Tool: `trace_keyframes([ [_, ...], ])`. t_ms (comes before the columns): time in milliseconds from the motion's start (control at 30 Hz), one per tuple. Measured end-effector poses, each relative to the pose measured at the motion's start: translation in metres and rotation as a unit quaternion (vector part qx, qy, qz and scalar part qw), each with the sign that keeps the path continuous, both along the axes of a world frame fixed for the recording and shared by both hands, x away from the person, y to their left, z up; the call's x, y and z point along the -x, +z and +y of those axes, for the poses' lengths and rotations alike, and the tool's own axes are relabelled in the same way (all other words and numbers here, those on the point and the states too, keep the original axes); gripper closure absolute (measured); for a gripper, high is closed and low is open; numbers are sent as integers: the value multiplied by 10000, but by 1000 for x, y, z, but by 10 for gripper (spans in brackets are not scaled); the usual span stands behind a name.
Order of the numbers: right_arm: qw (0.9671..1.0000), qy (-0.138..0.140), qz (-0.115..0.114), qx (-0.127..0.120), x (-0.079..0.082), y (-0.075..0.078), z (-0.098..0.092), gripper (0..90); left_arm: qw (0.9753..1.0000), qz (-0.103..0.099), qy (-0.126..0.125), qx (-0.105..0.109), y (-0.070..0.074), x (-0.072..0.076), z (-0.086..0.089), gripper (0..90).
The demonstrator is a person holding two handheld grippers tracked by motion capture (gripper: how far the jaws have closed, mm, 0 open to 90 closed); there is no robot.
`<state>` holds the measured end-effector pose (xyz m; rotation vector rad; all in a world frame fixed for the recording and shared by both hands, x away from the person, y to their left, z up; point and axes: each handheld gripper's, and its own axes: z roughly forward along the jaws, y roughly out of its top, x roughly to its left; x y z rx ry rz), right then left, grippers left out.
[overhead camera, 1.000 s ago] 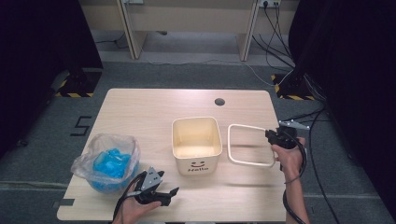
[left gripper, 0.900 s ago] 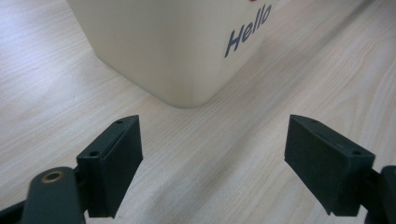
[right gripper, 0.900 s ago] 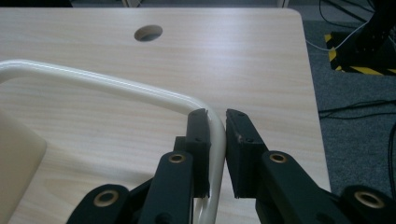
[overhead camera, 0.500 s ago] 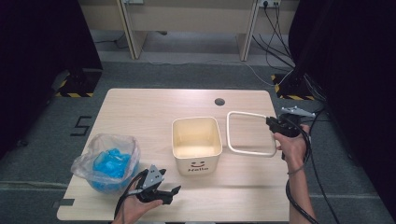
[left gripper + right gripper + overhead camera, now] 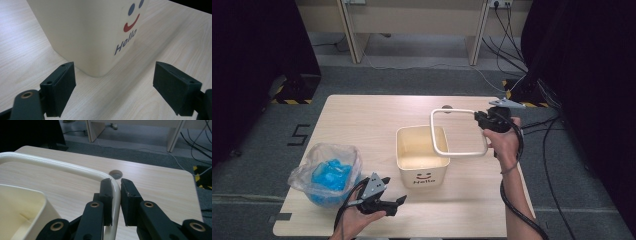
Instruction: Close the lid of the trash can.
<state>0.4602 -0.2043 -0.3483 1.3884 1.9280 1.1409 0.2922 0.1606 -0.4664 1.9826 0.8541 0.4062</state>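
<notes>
Your left gripper [image 5: 379,200] rests near you, jaws spread, the bin [image 5: 421,156] just ahead of them. Farther off, your right gripper [image 5: 484,121] pinches the ring [image 5: 458,133] by one side, holding it over the bin's far corner. That thin grip may let the ring swivel or slip.

Right claw [image 5: 482,120] lifted that cream square plastic rim frame [image 5: 458,132] off the surface, now over the cream bin [image 5: 422,156].
</notes>
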Motion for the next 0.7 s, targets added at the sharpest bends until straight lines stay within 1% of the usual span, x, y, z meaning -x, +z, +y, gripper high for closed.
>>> trace_keyframes([
  [133, 9997, 216, -13, 65, -4, 4, 24, 804, 10000, -23, 53, 21, 1, -1, 1, 174],
  [267, 9991, 420, -4, 114, -6, 4, 48, 805, 10000, -50, 73, 29, 2, -1, 3, 175],
  [367, 9985, 540, 17, 130, -8, 3, 62, 805, 9999, -81, 108, 38, 4, -1, 4, 175],
  [500, 9978, 641, 70, 142, -8, -1, 75, 805, 9998, -124, 148, 83, 7, -3, 5, 174],
  [700, 9971, 723, 154, 199, -8, -8, 86, 805, 9996, -199, 142, 127, 15, -4, 3, 174],
])
